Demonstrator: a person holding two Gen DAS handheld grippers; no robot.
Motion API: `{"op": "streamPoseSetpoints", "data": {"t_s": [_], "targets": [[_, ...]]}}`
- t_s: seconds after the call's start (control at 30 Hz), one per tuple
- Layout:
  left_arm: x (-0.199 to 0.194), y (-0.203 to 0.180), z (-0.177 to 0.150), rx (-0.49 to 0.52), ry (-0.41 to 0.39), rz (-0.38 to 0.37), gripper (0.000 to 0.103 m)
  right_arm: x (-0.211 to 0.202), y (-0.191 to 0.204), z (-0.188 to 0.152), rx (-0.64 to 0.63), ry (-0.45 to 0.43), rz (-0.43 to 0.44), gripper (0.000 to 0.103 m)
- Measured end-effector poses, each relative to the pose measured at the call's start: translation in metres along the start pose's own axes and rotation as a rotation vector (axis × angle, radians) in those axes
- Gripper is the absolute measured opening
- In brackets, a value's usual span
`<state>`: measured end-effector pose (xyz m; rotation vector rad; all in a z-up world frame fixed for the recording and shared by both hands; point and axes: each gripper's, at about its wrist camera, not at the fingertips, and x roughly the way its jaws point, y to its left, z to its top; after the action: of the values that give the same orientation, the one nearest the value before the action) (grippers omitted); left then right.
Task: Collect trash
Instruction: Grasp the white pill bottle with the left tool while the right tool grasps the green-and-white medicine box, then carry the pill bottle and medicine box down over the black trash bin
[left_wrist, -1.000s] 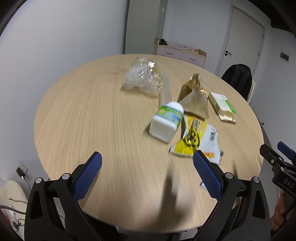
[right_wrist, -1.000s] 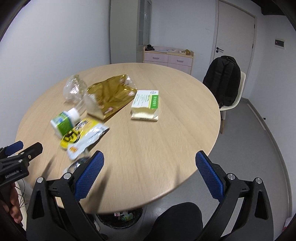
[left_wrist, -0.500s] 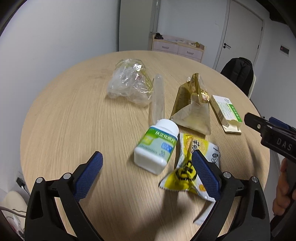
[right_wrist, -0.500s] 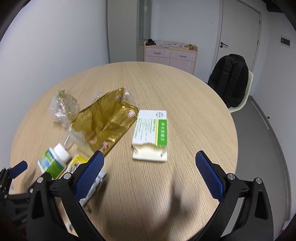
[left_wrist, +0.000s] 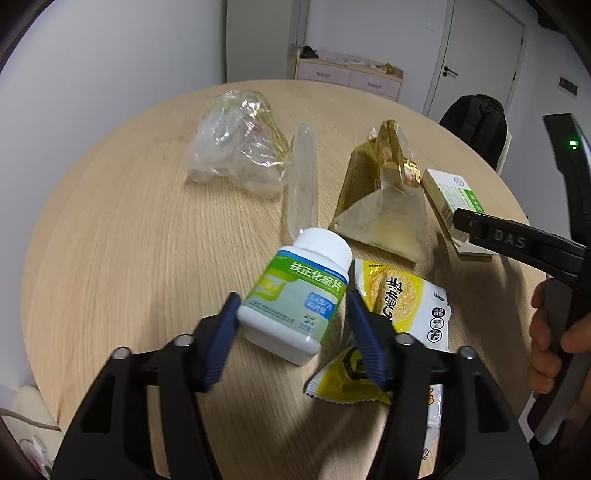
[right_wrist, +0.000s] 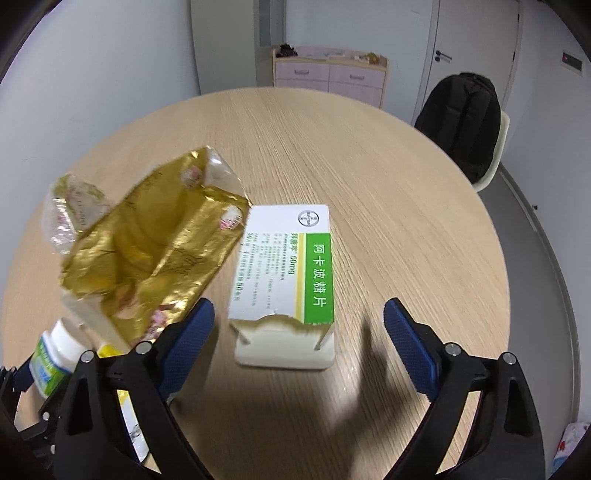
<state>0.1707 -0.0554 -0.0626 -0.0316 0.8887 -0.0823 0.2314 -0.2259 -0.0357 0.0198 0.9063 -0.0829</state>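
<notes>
Left gripper (left_wrist: 291, 317) advanced — jaws closing, bottle (left_wrist: 295, 295) between

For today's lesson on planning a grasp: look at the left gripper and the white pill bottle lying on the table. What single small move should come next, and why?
Probably finish closing. The left gripper already straddles the pill bottle, which lies on its side on the table; its jaws are closing with the bottle between the blue pads, one pad at the bottle's edge, the other apparently a little short. Lifting first would likely leave the bottle behind.
</notes>
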Motion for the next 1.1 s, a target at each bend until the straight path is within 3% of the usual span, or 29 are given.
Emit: {"op": "streamPoseSetpoints", "data": {"t_s": [0.07, 0.23, 0.73, 1.1], "targets": [[0.002, -0.002, 0.0, 0.003, 0.005, 0.005, 0.05, 0.006, -0.002, 0.0, 0.006, 0.011, 0.003, 0.083], [0.002, -0.003, -0.002, -0.002, 0.0, 0.013, 0.049, 0.014, -0.005, -0.001, 0.009, 0.026, -0.012, 0.061], [-0.01, 0.006, -0.01, -0.045, -0.008, 0.002, 0.048, -0.018, -0.029, -0.023, 0.04, -0.022, -0.055, 0.059], [-0.038, 0.008, -0.026, -0.055, -0.038, 0.015, 0.048, -0.052, -0.024, -0.048, 0.024, -0.072, -0.063, 0.059]]}}
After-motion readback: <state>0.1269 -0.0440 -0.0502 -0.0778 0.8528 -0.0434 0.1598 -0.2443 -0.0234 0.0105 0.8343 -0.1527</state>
